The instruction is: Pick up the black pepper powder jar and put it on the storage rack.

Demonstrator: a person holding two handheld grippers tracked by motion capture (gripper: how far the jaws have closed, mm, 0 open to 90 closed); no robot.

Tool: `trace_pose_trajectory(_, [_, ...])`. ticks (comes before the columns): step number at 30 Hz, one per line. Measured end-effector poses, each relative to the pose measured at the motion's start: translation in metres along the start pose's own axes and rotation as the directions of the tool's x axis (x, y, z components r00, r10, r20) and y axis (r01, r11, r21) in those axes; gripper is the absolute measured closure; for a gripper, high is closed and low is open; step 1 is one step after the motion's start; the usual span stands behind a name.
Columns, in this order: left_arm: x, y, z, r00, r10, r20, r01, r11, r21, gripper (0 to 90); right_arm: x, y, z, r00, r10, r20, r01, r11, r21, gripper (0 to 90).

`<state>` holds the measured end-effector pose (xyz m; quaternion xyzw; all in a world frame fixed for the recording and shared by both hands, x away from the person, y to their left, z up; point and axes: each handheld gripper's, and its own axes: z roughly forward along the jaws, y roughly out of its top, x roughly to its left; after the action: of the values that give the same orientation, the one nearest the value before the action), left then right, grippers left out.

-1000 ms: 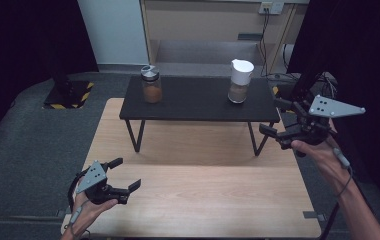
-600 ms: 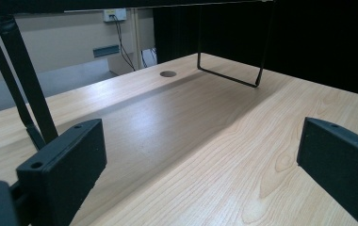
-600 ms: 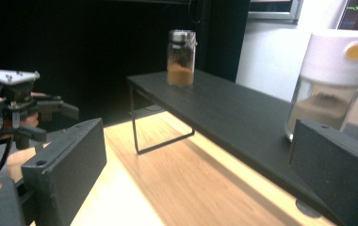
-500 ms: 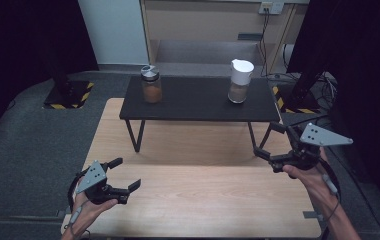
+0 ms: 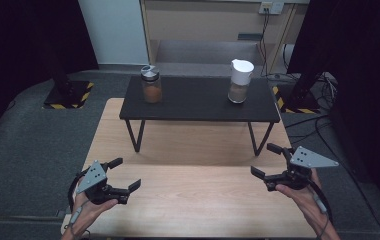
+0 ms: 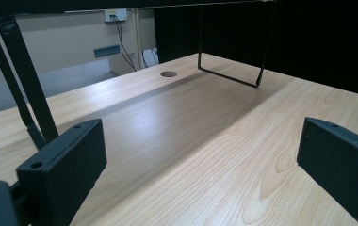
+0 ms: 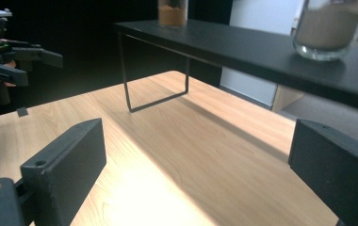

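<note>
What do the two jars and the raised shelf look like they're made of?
Left jar: clear glass or plastic, orange-brown contents showing through, apparently metal lid.
Right jar: clear, likely glass by its thick base, matte white lid.
Shelf: matte black board on thin, probably metal legs.

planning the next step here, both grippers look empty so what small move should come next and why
Probably lift the right gripper toward the white-lidded jar on the black shelf: its jaws stand open and empty above the wooden table, and that jar is the nearer one.

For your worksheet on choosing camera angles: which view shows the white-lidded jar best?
The high view: the white-lidded jar stands whole on the black shelf. The right gripper view cuts off its lid, showing just the glass base. The left gripper view looks under the shelf.
</note>
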<state>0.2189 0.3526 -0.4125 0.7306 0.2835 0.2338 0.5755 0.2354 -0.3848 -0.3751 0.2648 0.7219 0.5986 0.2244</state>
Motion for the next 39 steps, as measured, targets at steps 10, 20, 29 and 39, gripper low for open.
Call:
trace_pose_trajectory(10, [-0.001, 0.000, 0.000, 1.0000, 0.002, -0.005, -0.002, 1.0000, -0.003, 0.8, 0.012, -0.031, -0.002, 0.9982, 0.000, 0.059, -0.002, 0.999, 0.040, 5.7])
trace_pose_trajectory(20, [-0.002, 0.000, 0.000, 0.9999, 0.009, -0.005, -0.009, 1.0000, -0.004, 0.8, 0.015, -0.052, -0.004, 0.9965, 0.035, 0.076, -0.039, 0.998, 0.049, 5.3])
trace_pose_trajectory(29, [-0.006, 0.002, -0.001, 0.9994, 0.035, -0.008, -0.035, 0.9994, -0.003, 0.8, 0.017, -0.058, -0.007, 0.9966, 0.044, 0.070, -0.048, 0.997, 0.058, 4.6])
trace_pose_trajectory(39, [-0.006, 0.004, 0.002, 0.9986, 0.053, 0.005, -0.053, 0.9986, 0.002, 0.8, 0.021, -0.059, -0.006, 0.9978, 0.037, 0.055, -0.040, 0.997, 0.061, 4.5])
